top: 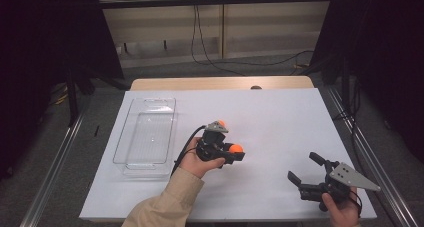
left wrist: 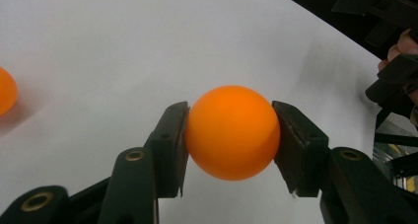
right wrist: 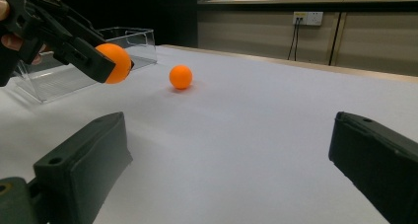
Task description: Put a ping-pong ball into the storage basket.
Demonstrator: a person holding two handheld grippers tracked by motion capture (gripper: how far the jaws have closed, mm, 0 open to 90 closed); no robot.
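Right hand-held gripper (top: 303, 170) near front edge of white surface (top: 280, 122), jaws wide apart, nothing between. Left hand-held gripper (left wrist: 230, 135) mid-surface, clamped on orange ball (left wrist: 231, 132), lifted clear. Second ball (right wrist: 181, 77) beyond, resting on surface. Clear tray (top: 131, 137) far left.

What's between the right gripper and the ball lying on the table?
Nothing: in the right gripper view, bare white table runs from the right gripper to the loose ball.
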